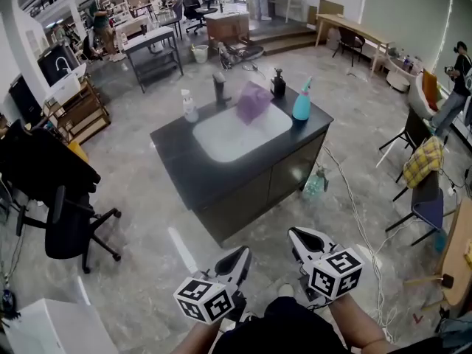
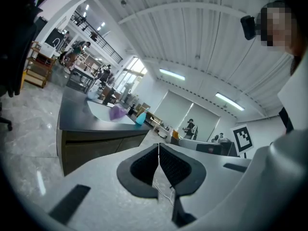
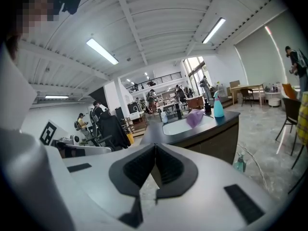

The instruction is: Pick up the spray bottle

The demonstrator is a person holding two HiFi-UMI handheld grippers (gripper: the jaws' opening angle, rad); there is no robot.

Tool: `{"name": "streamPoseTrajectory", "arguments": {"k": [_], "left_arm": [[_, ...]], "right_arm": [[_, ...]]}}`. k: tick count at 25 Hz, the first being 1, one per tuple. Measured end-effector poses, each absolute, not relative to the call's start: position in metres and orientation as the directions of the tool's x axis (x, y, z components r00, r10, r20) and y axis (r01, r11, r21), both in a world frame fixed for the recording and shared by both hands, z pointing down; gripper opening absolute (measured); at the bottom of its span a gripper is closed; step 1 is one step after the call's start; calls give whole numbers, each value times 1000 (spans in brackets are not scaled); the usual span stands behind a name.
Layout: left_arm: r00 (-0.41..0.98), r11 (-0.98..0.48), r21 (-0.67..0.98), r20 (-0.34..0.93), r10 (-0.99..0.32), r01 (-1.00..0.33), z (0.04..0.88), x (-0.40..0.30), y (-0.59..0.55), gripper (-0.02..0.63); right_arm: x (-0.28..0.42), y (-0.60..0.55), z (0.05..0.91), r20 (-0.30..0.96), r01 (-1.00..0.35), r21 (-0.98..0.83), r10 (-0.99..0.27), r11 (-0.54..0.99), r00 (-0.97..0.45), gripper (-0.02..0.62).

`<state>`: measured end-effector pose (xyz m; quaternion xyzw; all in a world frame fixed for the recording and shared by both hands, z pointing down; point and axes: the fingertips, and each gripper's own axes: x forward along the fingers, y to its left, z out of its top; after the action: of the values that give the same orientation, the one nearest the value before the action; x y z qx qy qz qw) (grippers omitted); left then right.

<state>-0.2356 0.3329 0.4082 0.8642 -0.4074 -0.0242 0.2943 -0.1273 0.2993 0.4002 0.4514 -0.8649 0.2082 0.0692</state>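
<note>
Left gripper [image 1: 240, 255], right gripper [image 1: 301, 236] — both pressed together, empty — spray bottle [image 1: 302, 103] on counter [image 1: 184, 174] beyond.

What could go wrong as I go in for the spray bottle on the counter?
1. The teal spray bottle stands at the counter corner; a bump could tip it off the edge.
2. A white bottle and a black pump bottle share that counter, so a wrong pick is possible.
3. The left hand-held gripper and right hand-held gripper are both shut; one must open before reaching.
</note>
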Motion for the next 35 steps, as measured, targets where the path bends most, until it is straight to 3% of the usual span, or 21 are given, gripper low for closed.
{"name": "streamPoseTrajectory", "arguments": {"k": [35], "left_arm": [[695,-527,515,208,-689,-676,425,-37,205,8]], "right_arm": [[73,186,433,334,-841,-267,-773,471,-539,8]]}}
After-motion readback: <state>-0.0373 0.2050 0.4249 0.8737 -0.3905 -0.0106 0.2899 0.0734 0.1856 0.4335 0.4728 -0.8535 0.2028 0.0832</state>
